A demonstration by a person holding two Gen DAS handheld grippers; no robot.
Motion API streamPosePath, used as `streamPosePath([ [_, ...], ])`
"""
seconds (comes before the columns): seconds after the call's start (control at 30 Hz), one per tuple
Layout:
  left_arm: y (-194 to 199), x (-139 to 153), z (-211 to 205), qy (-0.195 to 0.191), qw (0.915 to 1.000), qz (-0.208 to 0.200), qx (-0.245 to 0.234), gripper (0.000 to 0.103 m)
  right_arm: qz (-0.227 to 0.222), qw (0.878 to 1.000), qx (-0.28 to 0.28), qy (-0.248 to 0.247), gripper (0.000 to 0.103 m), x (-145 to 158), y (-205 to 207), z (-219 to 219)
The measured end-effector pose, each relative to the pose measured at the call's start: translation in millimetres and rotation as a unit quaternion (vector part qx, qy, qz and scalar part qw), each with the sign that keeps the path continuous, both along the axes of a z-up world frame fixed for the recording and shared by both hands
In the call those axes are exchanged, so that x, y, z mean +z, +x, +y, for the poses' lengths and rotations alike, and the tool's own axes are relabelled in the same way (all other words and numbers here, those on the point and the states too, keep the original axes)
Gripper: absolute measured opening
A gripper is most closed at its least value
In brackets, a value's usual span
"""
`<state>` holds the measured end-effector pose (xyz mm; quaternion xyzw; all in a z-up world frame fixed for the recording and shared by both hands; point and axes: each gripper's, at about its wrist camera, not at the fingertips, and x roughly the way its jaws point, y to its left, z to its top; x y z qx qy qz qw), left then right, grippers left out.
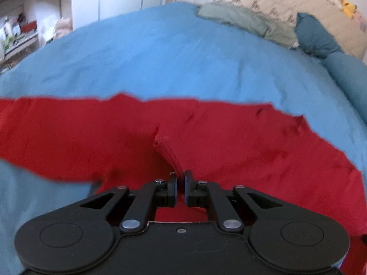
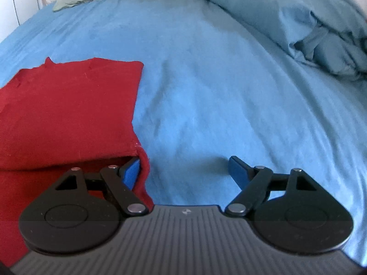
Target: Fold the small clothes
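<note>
Red garment (image 1: 206,133) partly folded on bed (image 1: 183,57); more folds left. Left gripper (image 1: 180,178) jaws pinched on its near fold; right gripper (image 2: 184,171) wide open, empty.

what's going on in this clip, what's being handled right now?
A person with a handheld gripper in each hand is folding a red garment on a bed with a blue sheet. The left gripper is pinched shut on a fold of the red fabric. The right gripper is open at the garment's edge, its left finger against the cloth and nothing gripped. A green garment lies farther back on the bed, untouched. The fold looks partway done.
</note>
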<state>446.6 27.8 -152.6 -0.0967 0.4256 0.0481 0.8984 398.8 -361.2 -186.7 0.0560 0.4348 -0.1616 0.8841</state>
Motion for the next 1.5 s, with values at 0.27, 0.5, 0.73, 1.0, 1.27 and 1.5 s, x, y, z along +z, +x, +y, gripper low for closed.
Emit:
streamPosePath([
  [0.27, -40, 27, -1, 0.062, 0.9979, 0.009, -0.017, 0.040, -0.038, 0.986, 0.152, 0.048, 0.098, 47, -4, 36],
  [0.5, -9, 28, -28, 0.074, 0.9944, -0.011, -0.075, 0.047, -0.006, 0.988, 0.108, 0.108, 0.100, 11, 44, 56],
  [0.73, 20, 4, -33, 0.070, 0.9944, 0.006, -0.079, 0.047, -0.043, 0.986, 0.124, 0.103, 0.100, 27, 38, 56],
  [1.0, 20, -12, -31, 0.073, 0.9937, 0.024, -0.081, 0.048, -0.059, 0.985, 0.140, 0.087, 0.099, 8, 123, 53],
  [1.27, 24, -13, -32, 0.071, 0.9942, 0.026, -0.077, 0.049, -0.049, 0.984, 0.166, 0.053, 0.099, 9, 128, 36],
  [1.5, 21, -16, -32, 0.068, 0.9954, 0.014, -0.067, 0.051, -0.028, 0.977, 0.200, 0.068, 0.101, 8, 41, 52],
])
